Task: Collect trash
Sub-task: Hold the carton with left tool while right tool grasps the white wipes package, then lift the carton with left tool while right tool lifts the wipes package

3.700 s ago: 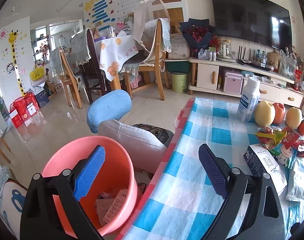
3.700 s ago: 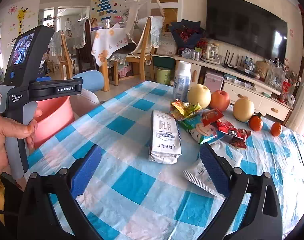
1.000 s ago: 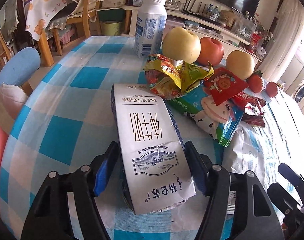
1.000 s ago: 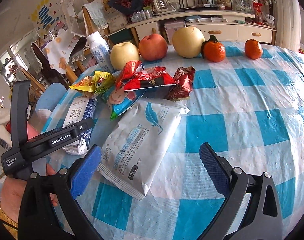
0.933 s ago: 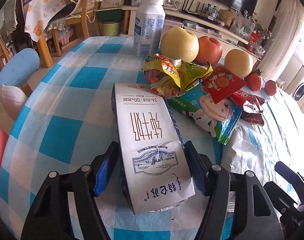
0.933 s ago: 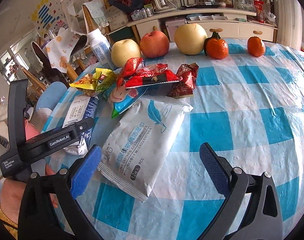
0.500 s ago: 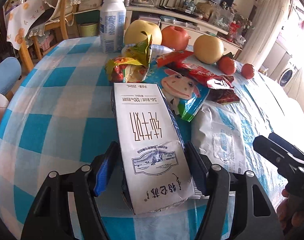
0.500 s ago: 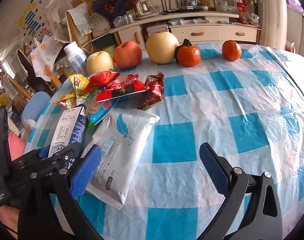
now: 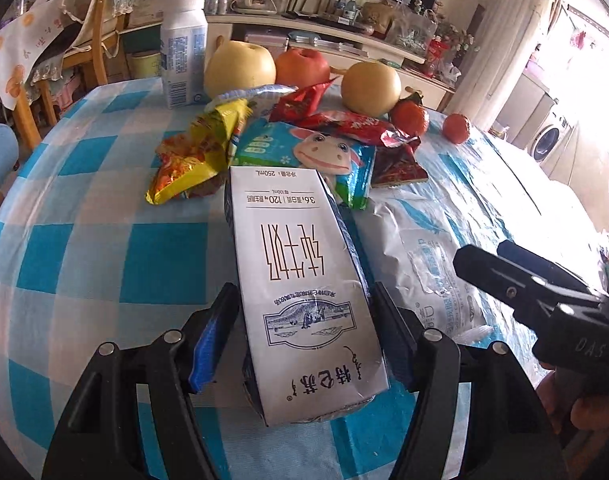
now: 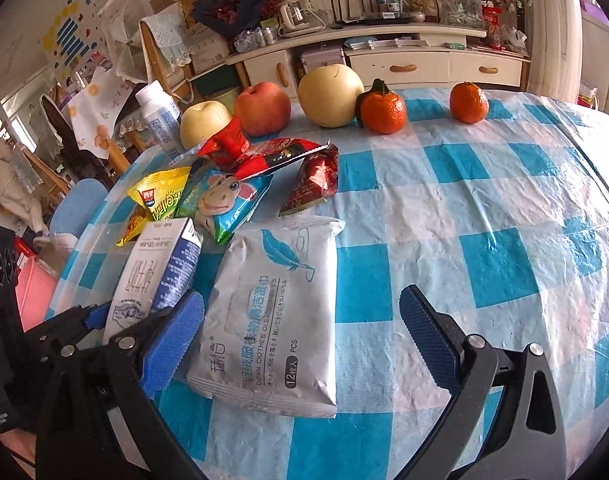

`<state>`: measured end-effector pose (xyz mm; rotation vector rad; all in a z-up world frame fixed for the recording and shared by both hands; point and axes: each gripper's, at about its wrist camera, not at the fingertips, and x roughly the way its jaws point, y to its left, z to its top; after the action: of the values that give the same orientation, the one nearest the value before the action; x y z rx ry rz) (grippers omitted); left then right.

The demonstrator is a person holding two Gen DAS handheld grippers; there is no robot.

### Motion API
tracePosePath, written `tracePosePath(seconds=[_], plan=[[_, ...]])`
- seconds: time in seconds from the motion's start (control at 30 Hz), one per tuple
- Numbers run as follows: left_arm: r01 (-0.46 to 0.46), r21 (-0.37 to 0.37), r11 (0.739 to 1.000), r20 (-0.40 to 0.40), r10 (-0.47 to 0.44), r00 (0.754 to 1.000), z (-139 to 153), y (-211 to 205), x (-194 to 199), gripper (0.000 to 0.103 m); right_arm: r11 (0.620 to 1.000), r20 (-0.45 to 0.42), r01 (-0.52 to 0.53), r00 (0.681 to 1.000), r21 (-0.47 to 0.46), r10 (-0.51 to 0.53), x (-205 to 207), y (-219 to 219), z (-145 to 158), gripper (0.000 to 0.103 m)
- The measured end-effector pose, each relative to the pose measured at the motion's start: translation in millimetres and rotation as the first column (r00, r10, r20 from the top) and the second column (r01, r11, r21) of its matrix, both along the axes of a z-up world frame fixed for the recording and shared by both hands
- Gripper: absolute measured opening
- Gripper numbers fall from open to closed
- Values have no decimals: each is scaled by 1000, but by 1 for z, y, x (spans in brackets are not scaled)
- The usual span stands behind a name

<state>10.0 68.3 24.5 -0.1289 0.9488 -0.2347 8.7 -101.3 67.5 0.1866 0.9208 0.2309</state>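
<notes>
**Mia:** What is the left gripper doing?

**Ben:** It has the milk carton squeezed between its two blue pads. The carton is white with dark blue sides. Its far end points at the snack bags.

**Mia:** Is the carton on the table?

**Ben:** It is over the blue and white checked tablecloth. I cannot tell if its bottom touches the cloth.

**Mia:** And the right gripper?

**Ben:** Its fingers are wide apart. Nothing is pinched in them. The white wipes pack lies flat on the cloth between them. The left pad is just beside the pack's edge. The right pad is away from it.

**Mia:** Where is the other trash?

**Ben:** Just past the carton. There is a yellow snack bag, a blue bag with a cartoon cow and some red wrappers. They are all in a messy pile, touching each other.

**Mia:** What is behind the pile?

**Ben:** A white bottle, a yellow pear, a red apple and another pear, all in a row. Two small oranges sit off to the right.
</notes>
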Motion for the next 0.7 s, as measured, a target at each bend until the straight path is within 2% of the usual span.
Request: tracePosePath(seconds=[0.33,0.5,0.7], plan=[[-96,20,995,51,95,994,12,40,-5,67,992,-31,-118,993,-47,117,3,30,-13,99],[-131,14,991,81,129,988,21,56,-10,67,985,-54,-147,988,-84,143,7,41,-23,99],[-170,17,985,118,167,979,30,69,-14,67,975,-44,-156,988,-160,151,9,52,-28,99]])
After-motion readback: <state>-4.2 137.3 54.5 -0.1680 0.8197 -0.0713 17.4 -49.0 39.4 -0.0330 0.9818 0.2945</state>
